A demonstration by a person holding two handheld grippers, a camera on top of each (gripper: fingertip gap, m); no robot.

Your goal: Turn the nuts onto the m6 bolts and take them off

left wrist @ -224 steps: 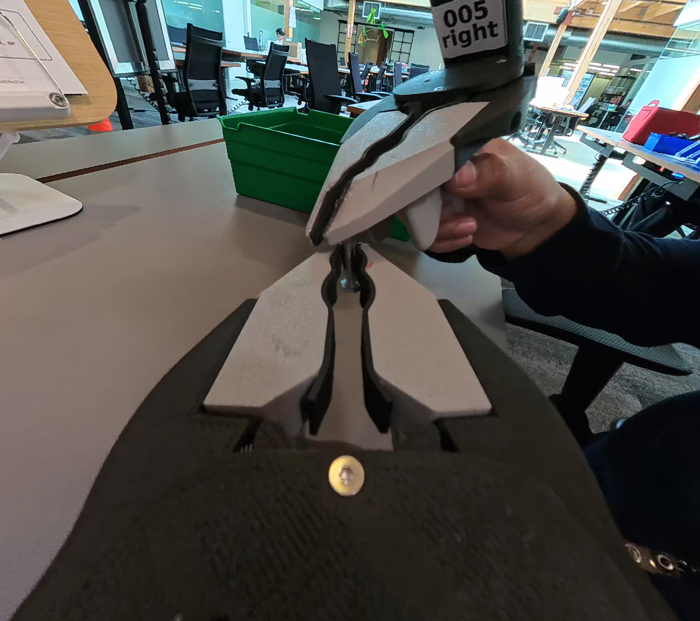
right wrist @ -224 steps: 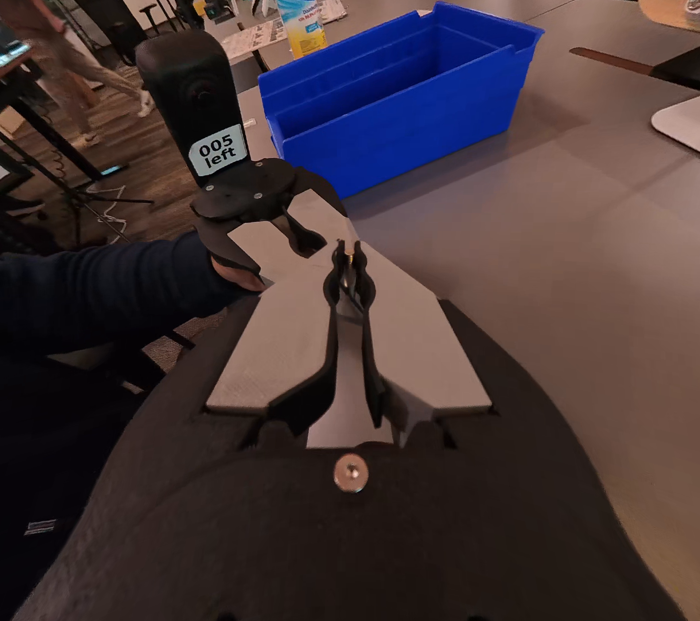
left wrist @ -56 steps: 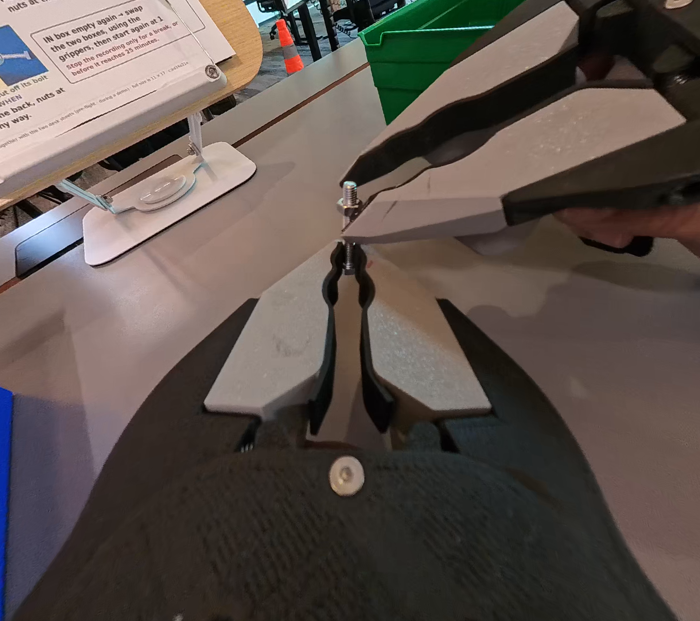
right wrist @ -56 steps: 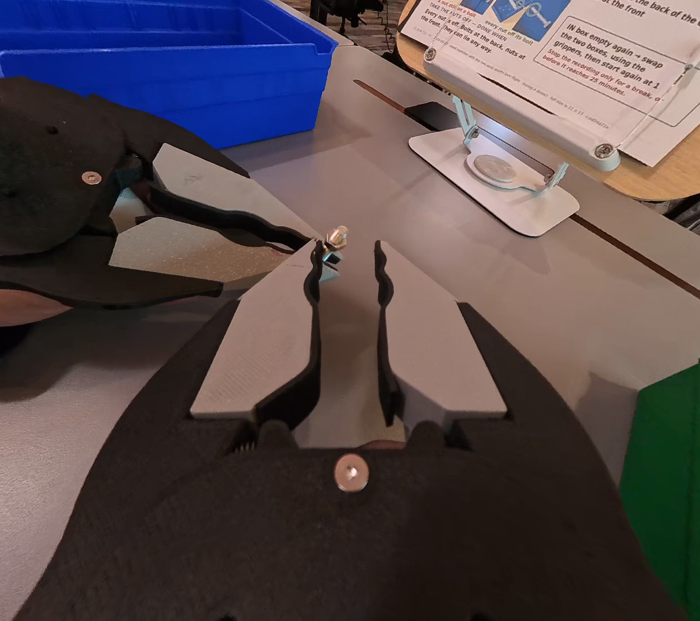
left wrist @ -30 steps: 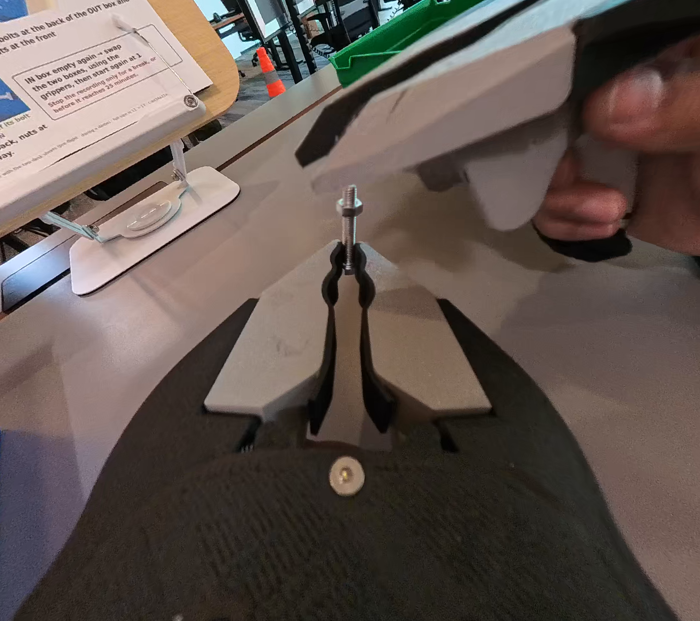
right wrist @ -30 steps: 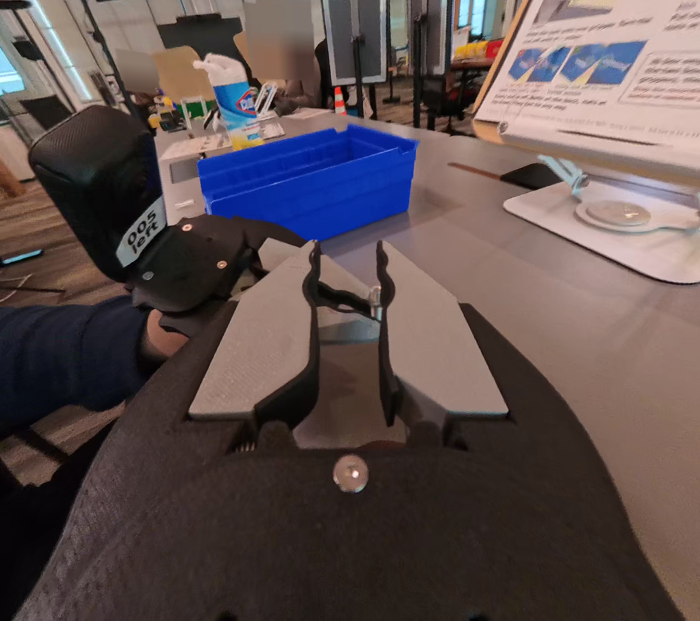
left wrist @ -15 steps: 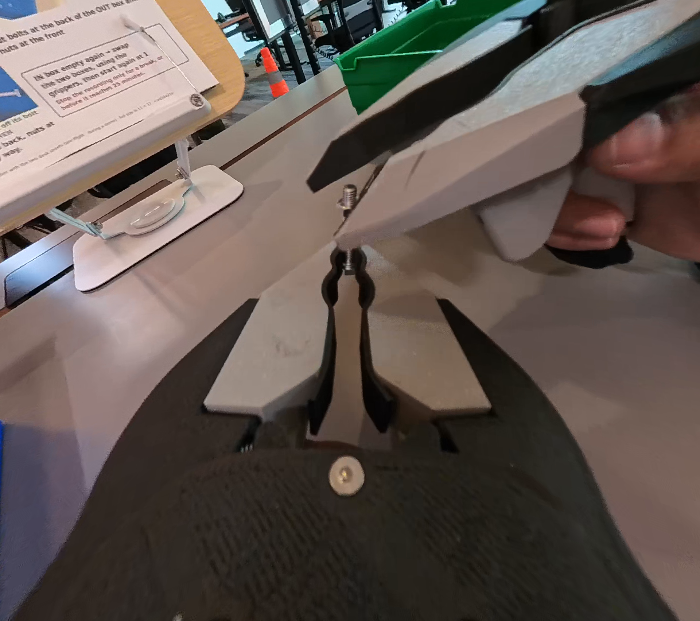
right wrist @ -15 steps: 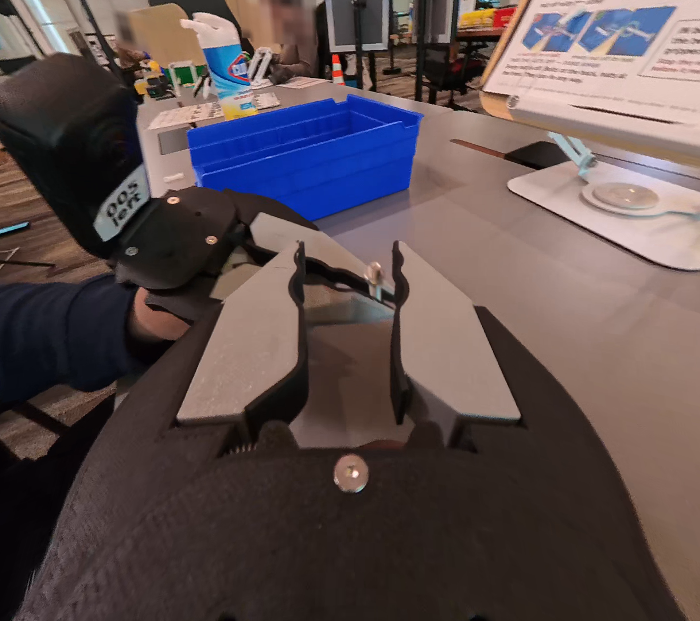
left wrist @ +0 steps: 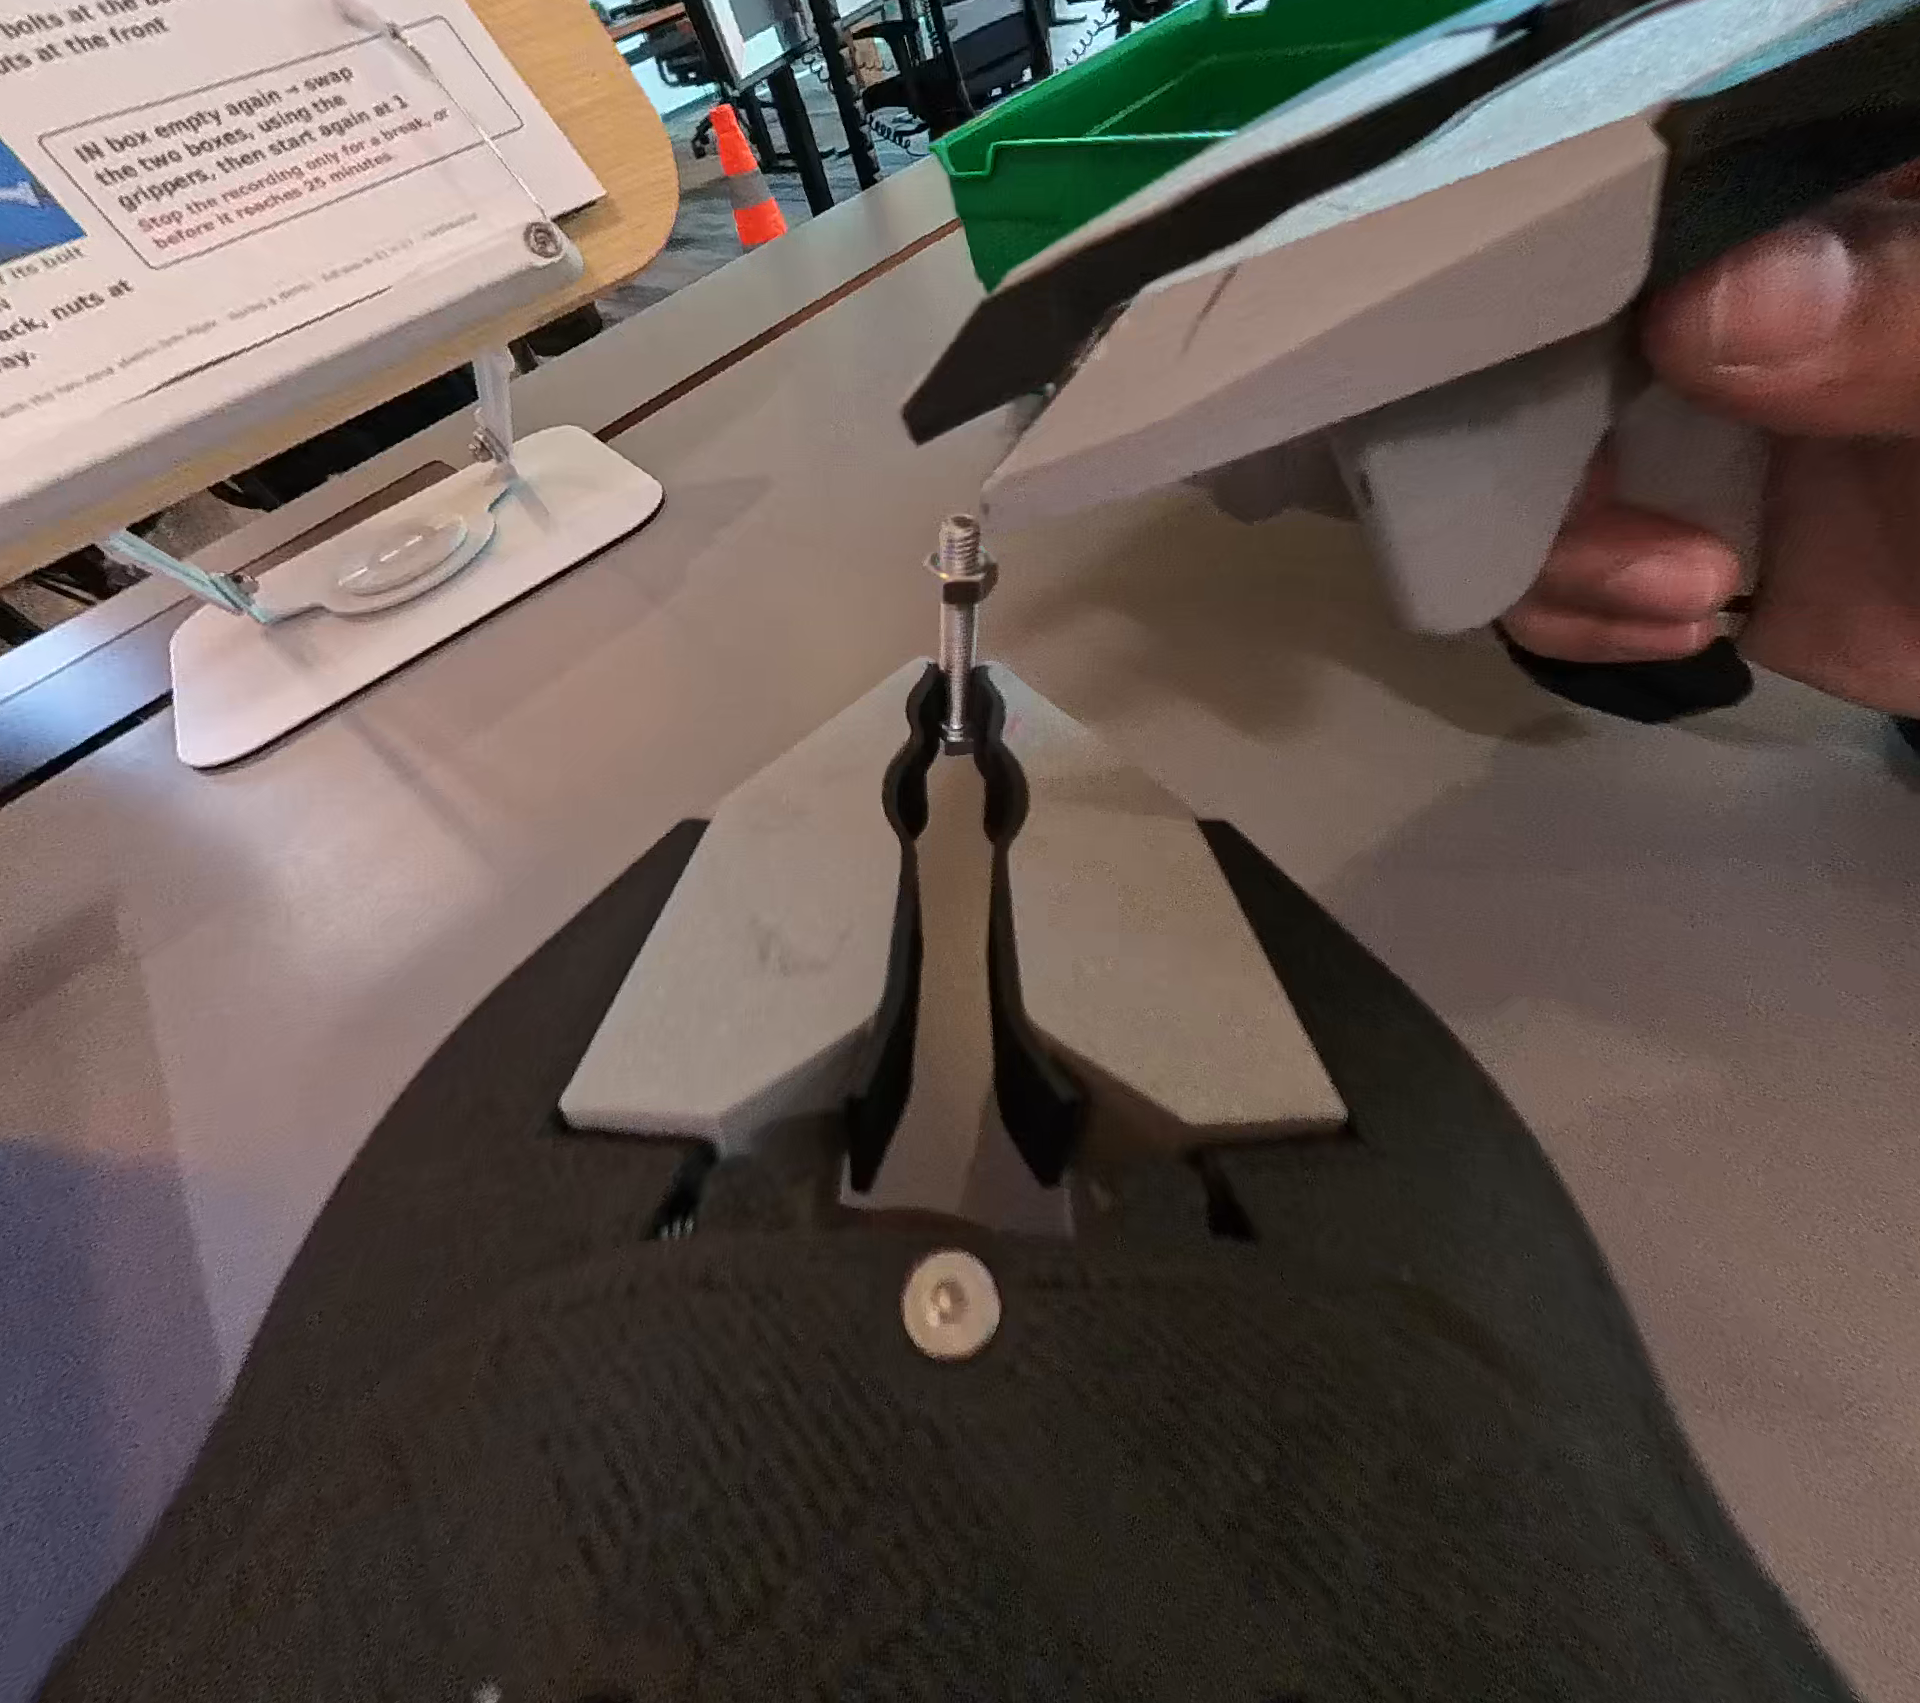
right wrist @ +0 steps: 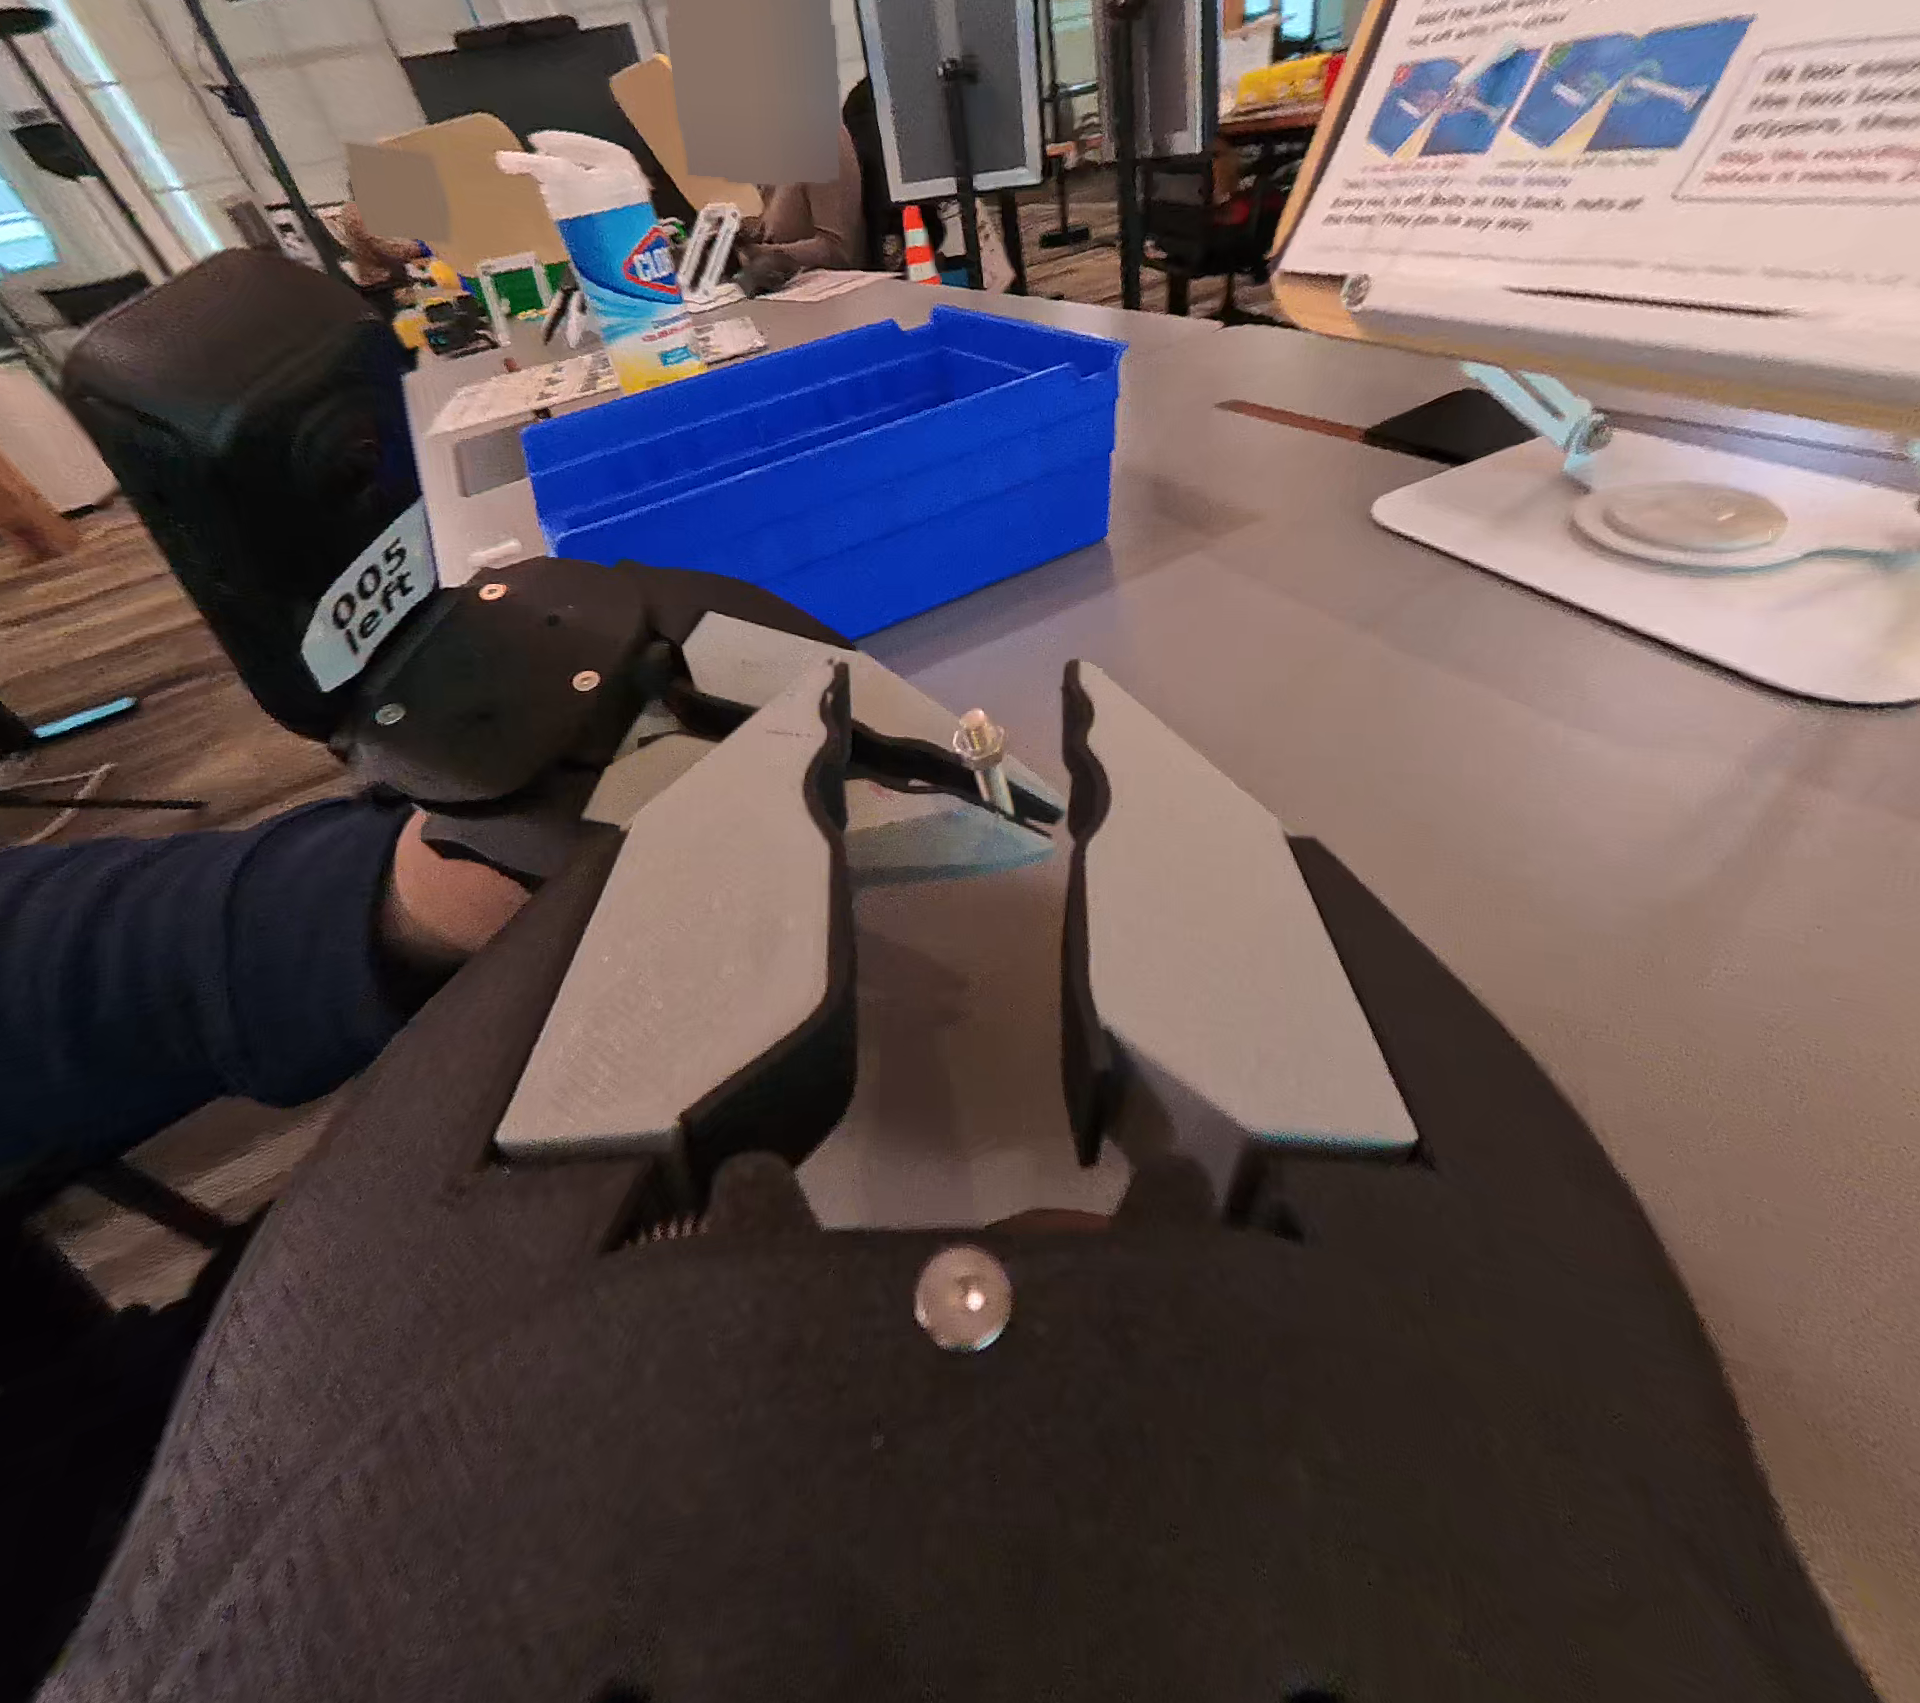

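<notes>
Item: bolt (left wrist: 958, 645), upright, clamped in the closed left gripper (left wrist: 956, 697) above the bench (left wrist: 727, 614), nut (left wrist: 961, 570) near its tip; right gripper (right wrist: 956, 718), jaws parted and empty, has lifted clear since half a second ago, so re-gripping follows.

The bolt (left wrist: 957, 651) head was hidden between the left gripper (left wrist: 957, 723) fingers. The instruction sheet (right wrist: 1652, 43) was cut off at the frame edge and blurred.
</notes>
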